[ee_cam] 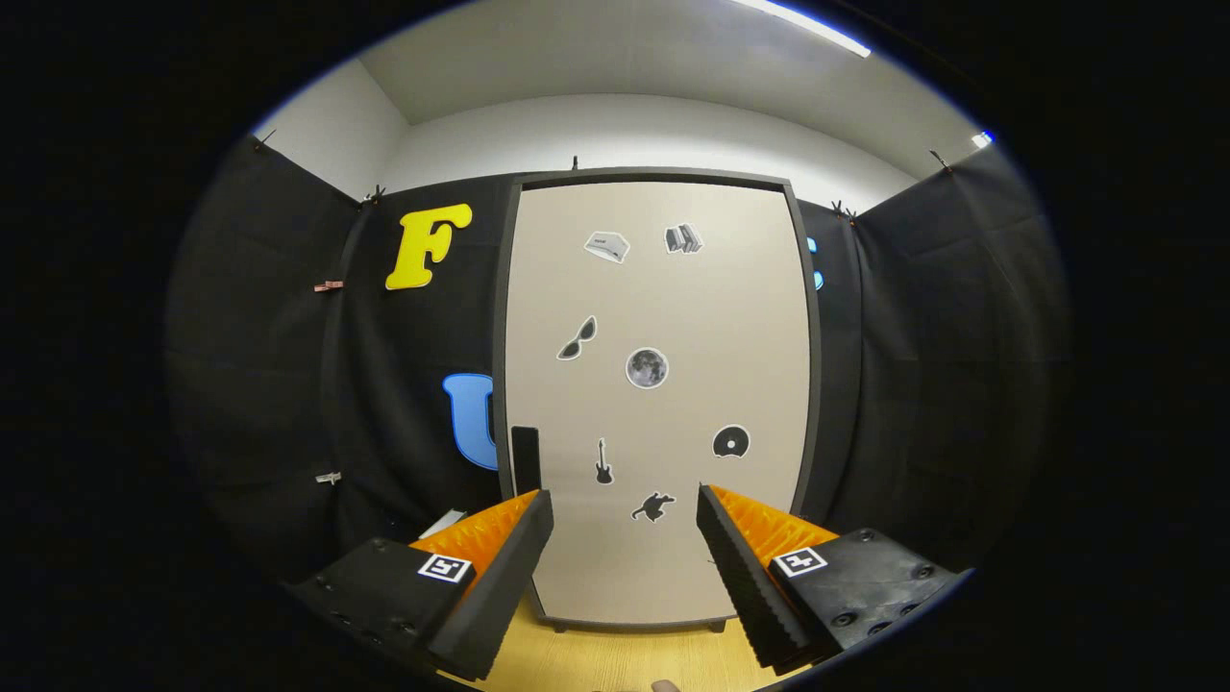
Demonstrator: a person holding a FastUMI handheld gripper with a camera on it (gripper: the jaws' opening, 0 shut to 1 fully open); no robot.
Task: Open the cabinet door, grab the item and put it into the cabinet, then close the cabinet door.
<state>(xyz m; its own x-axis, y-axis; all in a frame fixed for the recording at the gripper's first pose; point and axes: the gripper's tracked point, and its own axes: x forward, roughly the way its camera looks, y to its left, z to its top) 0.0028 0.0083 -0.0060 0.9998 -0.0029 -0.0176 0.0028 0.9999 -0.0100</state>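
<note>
**Staged recording booth, not a lived-in home**

Landmark: tall cabinet (pixel 658 404), pale door (pixel 673 317) shut in a dark frame, standing on a wood-grain counter (pixel 615 658). Black cloth (pixel 922 384) hangs on both sides of the cabinet and behind it, clipped along its top edge. Above the cloth, plain white walls (pixel 634 135) and a ceiling strip light (pixel 812 27). Small picture stickers (pixel 647 368) dot the cabinet door. Claw (pixel 625 538) open in front of the cabinet door.
</note>
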